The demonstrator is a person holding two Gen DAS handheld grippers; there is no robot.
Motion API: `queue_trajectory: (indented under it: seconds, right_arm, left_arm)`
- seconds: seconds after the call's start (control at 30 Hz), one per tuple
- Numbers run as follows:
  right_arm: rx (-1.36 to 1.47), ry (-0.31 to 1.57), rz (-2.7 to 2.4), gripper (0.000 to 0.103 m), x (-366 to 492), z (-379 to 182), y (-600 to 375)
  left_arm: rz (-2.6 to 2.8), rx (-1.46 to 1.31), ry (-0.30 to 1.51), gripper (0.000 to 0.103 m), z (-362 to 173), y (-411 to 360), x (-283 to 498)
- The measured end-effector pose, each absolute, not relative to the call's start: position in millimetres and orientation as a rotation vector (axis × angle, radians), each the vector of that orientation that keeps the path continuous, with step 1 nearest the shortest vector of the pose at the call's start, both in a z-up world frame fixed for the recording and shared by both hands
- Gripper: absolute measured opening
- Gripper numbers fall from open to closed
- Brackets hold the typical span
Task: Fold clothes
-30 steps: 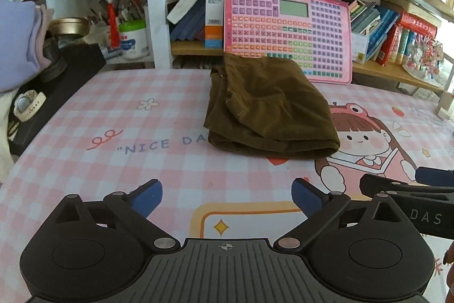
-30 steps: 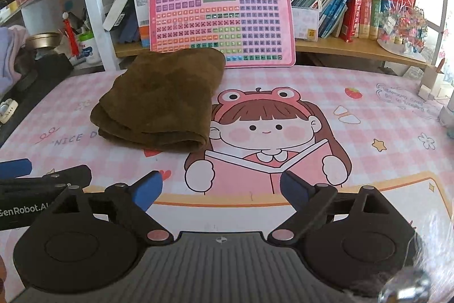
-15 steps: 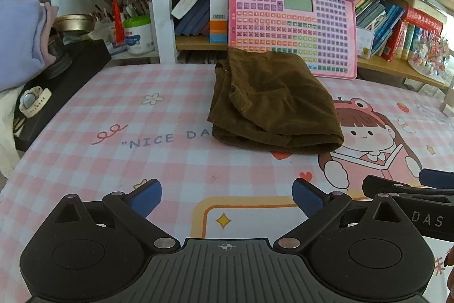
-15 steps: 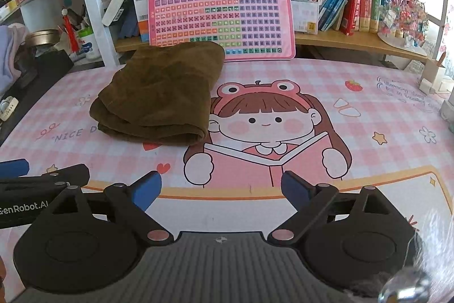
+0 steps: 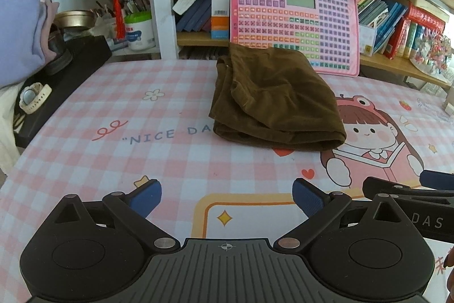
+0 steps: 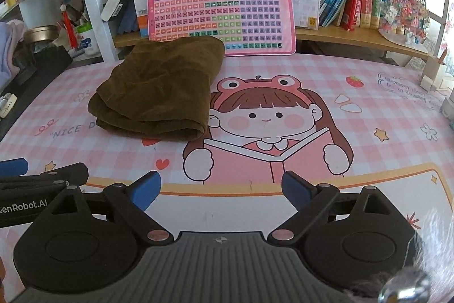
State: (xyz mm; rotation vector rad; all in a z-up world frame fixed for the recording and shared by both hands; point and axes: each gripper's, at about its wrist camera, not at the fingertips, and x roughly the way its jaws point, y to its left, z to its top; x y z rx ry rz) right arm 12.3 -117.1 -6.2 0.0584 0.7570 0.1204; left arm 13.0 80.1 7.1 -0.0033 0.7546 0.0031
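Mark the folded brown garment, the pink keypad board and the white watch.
folded brown garment (image 5: 279,101), left wrist view, middle of top layer.
pink keypad board (image 6: 224,16), right wrist view, centre of key grid.
white watch (image 5: 33,98), left wrist view, on its face and strap.

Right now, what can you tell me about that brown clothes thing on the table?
The brown garment is soft, velvety-looking cloth in dark olive-brown, folded into a thick, roughly square bundle of several layers. Its rounded folded edge faces the cameras and the layered edges show on its left side. It lies flat on the pink checkered table mat, partly covering the printed words and the cartoon girl's edge. Its far end sits by the pink keyboard toy. Neither claw touches it.
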Motion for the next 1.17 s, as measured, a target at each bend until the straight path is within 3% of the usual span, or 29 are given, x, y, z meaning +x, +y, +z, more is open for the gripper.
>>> queue_trajectory:
  seconds: [1.17]
  right_arm:
    - [0.054,0.776,0.132,0.093,16.4,-9.4,-121.4]
  left_arm:
    - [0.024,-0.022,0.771,0.101,6.2,77.0,12.6]
